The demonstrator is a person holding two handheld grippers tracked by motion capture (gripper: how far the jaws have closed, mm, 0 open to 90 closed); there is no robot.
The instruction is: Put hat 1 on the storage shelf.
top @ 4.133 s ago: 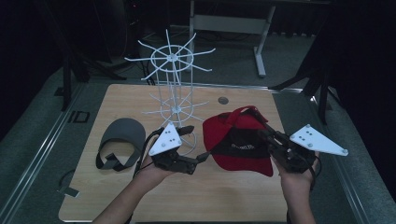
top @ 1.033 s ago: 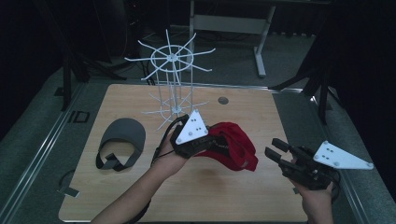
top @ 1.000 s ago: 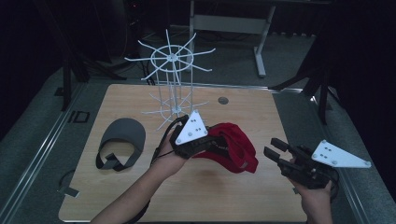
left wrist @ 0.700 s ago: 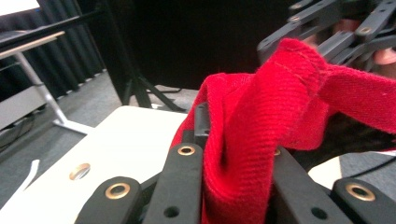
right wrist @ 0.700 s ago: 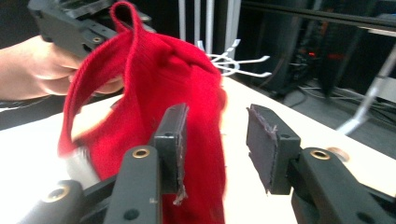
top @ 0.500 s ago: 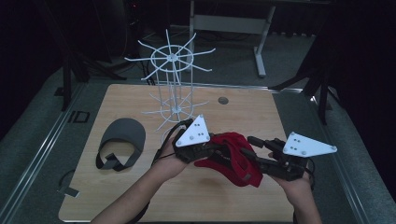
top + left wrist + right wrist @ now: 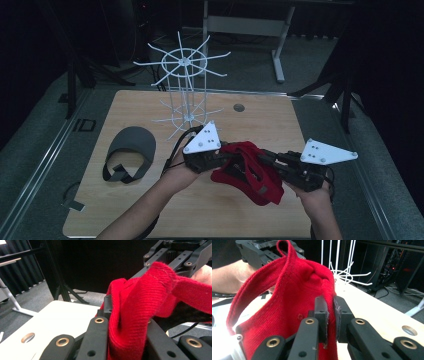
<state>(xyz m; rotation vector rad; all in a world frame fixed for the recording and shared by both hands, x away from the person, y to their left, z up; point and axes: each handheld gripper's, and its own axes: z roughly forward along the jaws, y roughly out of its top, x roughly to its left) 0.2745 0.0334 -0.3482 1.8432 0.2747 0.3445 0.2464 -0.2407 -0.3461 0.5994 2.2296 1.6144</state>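
Spanning the frame: table: pale wood top with metal rails at its left and right edges; bare wood lies open along the front edge and across the back right part.
Wire rack: white, upright near the back edge at centre, its spokes reaching out over the table.
Red cap: crumpled and held up off the table between both grippers, right of centre and near the front edge.
Grey visor: flat on the left half, well apart from the cap, with bare wood all around it.
Left gripper: fingers clenched on a fold of the cap's fabric, seen up close in the left gripper view.
Right gripper: fingers have just been closing and now pinch the cap's edge between their pads.
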